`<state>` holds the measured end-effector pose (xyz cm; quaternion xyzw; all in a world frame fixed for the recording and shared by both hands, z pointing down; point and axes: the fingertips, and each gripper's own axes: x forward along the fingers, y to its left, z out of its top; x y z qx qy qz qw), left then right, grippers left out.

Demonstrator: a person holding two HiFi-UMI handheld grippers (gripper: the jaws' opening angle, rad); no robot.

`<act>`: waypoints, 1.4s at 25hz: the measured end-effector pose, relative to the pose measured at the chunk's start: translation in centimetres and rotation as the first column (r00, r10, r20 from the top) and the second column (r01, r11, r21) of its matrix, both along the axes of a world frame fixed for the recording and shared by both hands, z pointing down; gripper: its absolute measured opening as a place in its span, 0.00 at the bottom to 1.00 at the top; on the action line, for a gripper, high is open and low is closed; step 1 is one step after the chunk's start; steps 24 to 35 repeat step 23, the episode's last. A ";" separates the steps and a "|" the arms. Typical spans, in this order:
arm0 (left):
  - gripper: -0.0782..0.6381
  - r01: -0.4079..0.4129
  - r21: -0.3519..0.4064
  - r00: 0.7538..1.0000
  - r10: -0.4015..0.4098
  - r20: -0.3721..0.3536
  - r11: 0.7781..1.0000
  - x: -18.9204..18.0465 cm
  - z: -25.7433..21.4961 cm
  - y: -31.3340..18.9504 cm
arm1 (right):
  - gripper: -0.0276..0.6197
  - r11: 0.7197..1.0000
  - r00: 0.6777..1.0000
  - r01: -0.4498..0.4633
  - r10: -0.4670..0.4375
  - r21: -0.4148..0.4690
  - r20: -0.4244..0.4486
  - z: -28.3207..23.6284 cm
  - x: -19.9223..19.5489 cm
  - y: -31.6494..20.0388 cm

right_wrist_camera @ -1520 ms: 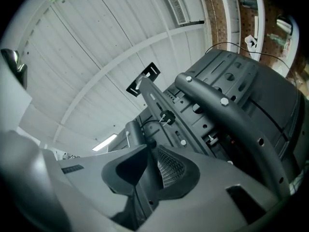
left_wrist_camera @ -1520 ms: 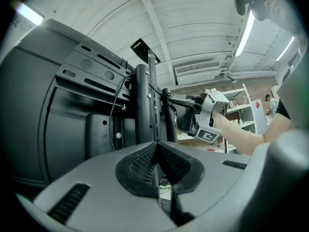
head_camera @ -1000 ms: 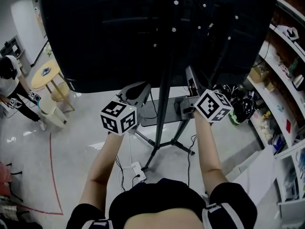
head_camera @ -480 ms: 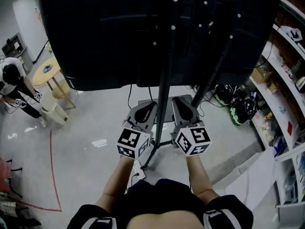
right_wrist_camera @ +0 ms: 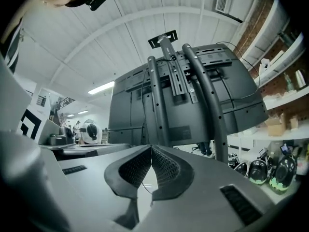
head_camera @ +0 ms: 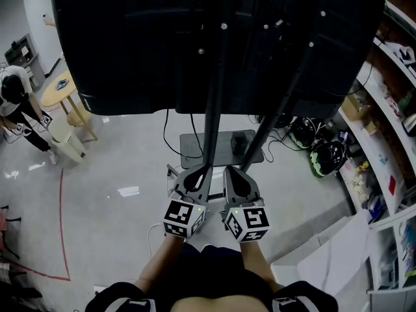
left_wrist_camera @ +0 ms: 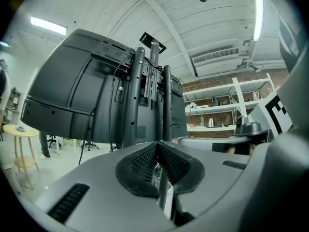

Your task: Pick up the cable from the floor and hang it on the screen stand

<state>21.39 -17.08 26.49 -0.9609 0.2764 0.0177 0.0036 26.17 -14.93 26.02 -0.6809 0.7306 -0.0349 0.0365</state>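
Cable (head_camera: 149, 231): thin and pale, laid in a curve on the floor at lower centre-left of the head view, beside the left gripper (head_camera: 194, 174) and to the left of its marker cube. It is gripped by neither gripper.

Left gripper: jaws are brought together at the tips. Nothing is seen clamped between the pads.

Right gripper (right_wrist_camera: 151, 147): jaws have just been closing and are now met at the tips. Nothing is pinched between them.

Both grippers are held side by side at lower centre of the head view, pointed at the foot of the screen stand (head_camera: 218, 103).

Screen stand: black uprights are seen rising just beyond the jaw tips to the upper frame.

Screen (head_camera: 130, 44): the black back is spread across the top of the frame.

Base plate (head_camera: 195, 149): grey, set on the floor beyond the grippers.

Black leads (head_camera: 165, 132): hung from the screen's lower edge to the floor.

Helmets (head_camera: 328, 156): placed on the floor, centre right.

Shelving (head_camera: 390, 109): ranged along the right edge.

Round table (head_camera: 62, 90): upper left, with a person (head_camera: 13, 93) beside it.
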 end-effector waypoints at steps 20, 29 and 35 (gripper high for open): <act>0.12 0.086 -0.048 0.996 -0.084 0.035 0.995 0.4 1.5 0.7 | 0.08 0.998 0.997 0.047 -0.049 0.036 0.052 0.3 1.3 0.0; 0.12 0.076 -0.049 0.996 -0.074 0.046 0.996 0.8 1.6 0.8 | 0.08 0.998 0.998 0.050 -0.050 0.032 0.029 0.2 1.6 -0.1; 0.12 0.076 -0.049 0.996 -0.074 0.046 0.996 0.8 1.6 0.8 | 0.08 0.998 0.998 0.050 -0.050 0.032 0.029 0.2 1.6 -0.1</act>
